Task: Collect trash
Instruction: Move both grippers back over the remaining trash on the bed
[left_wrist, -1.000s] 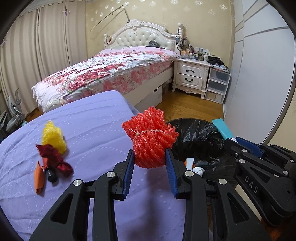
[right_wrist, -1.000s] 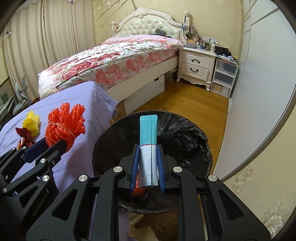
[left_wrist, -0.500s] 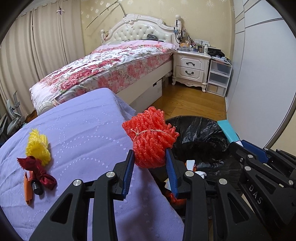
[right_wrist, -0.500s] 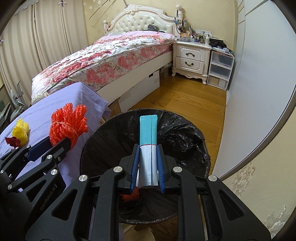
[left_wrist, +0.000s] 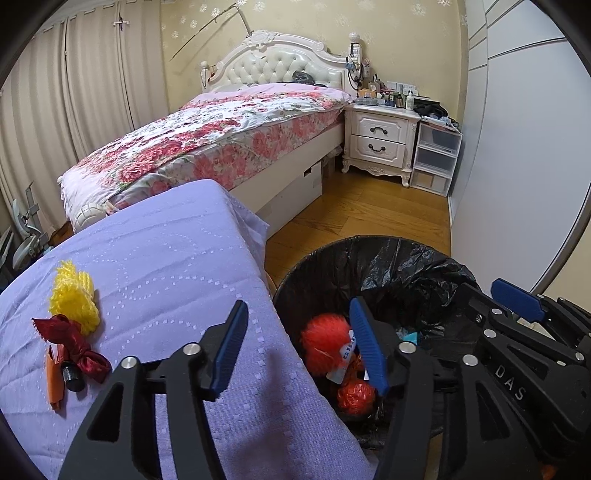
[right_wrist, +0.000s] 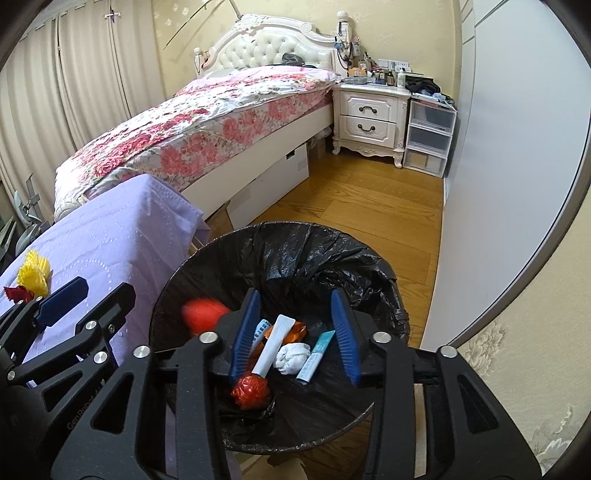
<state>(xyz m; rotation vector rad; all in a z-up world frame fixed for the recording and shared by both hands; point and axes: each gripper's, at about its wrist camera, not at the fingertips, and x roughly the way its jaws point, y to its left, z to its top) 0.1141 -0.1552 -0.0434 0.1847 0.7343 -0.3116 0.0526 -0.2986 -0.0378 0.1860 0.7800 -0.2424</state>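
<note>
Both claws hang spread and empty over the black-lined trash bin (right_wrist: 373, 266), the left claw (left_wrist: 299, 347) at its rim beside the purple worktop (left_wrist: 166, 258), the right claw (right_wrist: 295, 328) above its middle. Inside lie a red foam net (right_wrist: 203, 312), a teal tube (right_wrist: 317, 354) and crumpled tissue (right_wrist: 291, 356). On the worktop, a yellow foam net (left_wrist: 74, 299), red ribbon (left_wrist: 74, 339) and small black bottle (left_wrist: 72, 374) sit well apart from the bin.

Blurred red net (right_wrist: 202, 314), seemingly inside bin (right_wrist: 332, 266)

My right gripper (right_wrist: 295, 332) hangs wide apart over the black-lined trash bin (right_wrist: 384, 273) at lower centre. Inside lie a teal tube (right_wrist: 316, 356), a white tube (right_wrist: 272, 345), crumpled tissue (right_wrist: 293, 357) and blurred red foam netting (right_wrist: 202, 314). My left gripper (right_wrist: 86, 295) sits lower left.
</note>
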